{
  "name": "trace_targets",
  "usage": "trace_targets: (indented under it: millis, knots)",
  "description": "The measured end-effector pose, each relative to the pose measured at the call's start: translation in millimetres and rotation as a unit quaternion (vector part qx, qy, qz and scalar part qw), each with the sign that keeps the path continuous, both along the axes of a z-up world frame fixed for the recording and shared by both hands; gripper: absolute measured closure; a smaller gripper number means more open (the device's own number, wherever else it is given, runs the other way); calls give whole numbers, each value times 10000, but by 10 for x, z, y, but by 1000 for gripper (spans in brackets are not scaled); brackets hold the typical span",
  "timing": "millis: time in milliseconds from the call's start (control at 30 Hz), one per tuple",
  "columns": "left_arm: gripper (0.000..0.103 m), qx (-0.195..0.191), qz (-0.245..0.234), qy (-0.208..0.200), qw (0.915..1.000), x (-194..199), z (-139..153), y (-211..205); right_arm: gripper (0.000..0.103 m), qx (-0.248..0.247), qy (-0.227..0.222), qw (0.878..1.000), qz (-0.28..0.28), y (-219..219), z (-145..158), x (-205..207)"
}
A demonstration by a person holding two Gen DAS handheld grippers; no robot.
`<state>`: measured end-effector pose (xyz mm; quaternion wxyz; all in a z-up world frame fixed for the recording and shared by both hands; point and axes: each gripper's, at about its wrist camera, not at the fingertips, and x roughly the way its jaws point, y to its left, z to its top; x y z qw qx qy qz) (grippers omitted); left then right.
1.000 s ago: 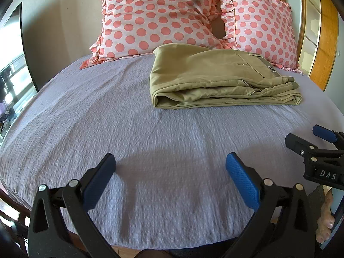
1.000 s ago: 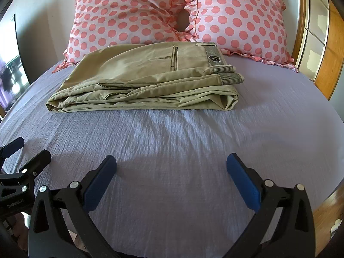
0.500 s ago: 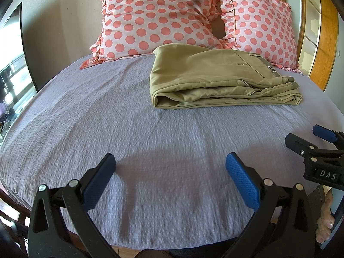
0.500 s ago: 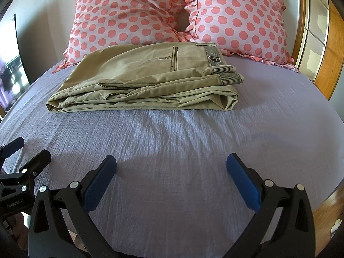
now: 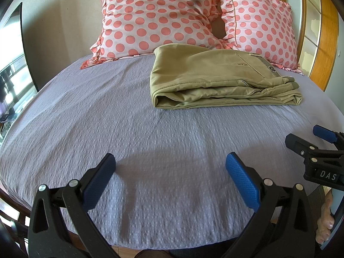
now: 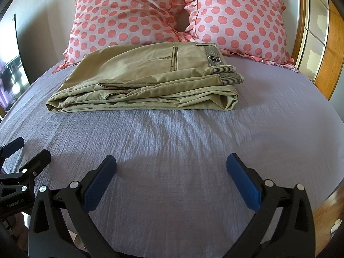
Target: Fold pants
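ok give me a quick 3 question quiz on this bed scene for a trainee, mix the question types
1. True or false: the left hand-held gripper grips the khaki pants.
2. Multiple choice: the pants lie A) spread flat, B) folded in a stack, C) hanging off the bed edge.
3. Fill in: behind the pants, two polka-dot ____ lean against the wall.

Key: 1 false, both it and the right hand-held gripper are open over the lilac bedspread, short of the pants. 2 B. 3 pillows.
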<state>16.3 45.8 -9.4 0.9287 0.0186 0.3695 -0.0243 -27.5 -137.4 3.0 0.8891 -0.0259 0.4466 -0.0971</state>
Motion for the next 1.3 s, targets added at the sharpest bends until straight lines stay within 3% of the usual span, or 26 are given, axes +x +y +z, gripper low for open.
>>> trace_targets:
  millis: [1300]
  knots:
    - [2, 12, 18, -8, 10000, 34, 15, 16, 1, 1, -8, 10000, 7, -10, 4, 0]
